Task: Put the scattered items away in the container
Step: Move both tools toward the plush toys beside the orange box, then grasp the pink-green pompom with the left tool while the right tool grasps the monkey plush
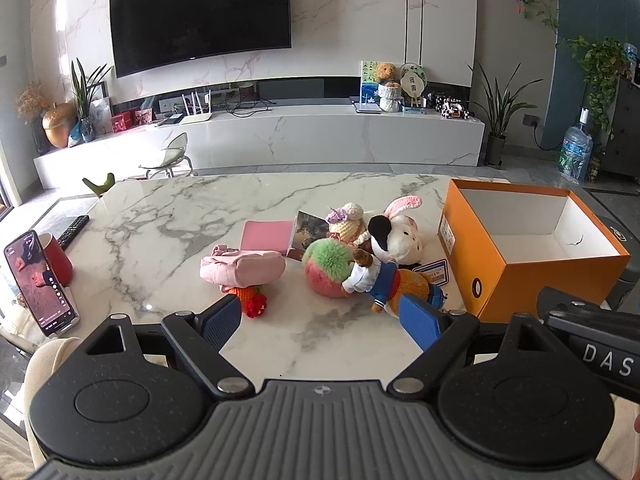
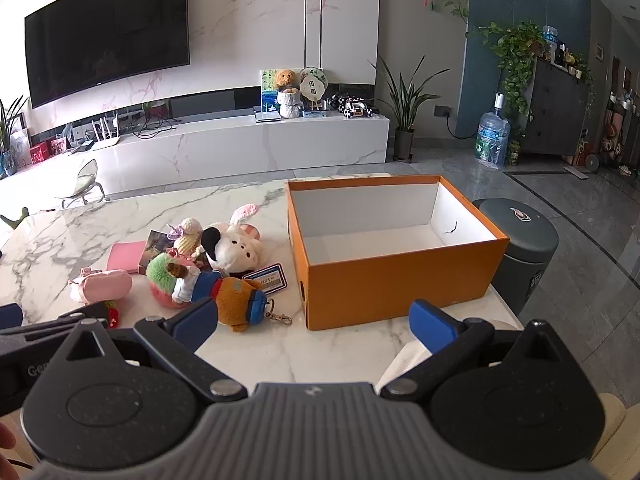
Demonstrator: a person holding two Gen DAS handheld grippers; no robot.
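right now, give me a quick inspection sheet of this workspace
surface: white marble table, toys clustered near the box
job's things: orange box open, nothing seen inside; pink pouch, pink booklet, green-pink plush ball, sailor bear keychain, bunny plush, crochet doll, red crochet piece, all outside it
clutter: phone, red cup, remote
grippers: left gripper open; right gripper open; both hold nothing
cables: nothing seen on table
surroundings: TV, plants, water jug
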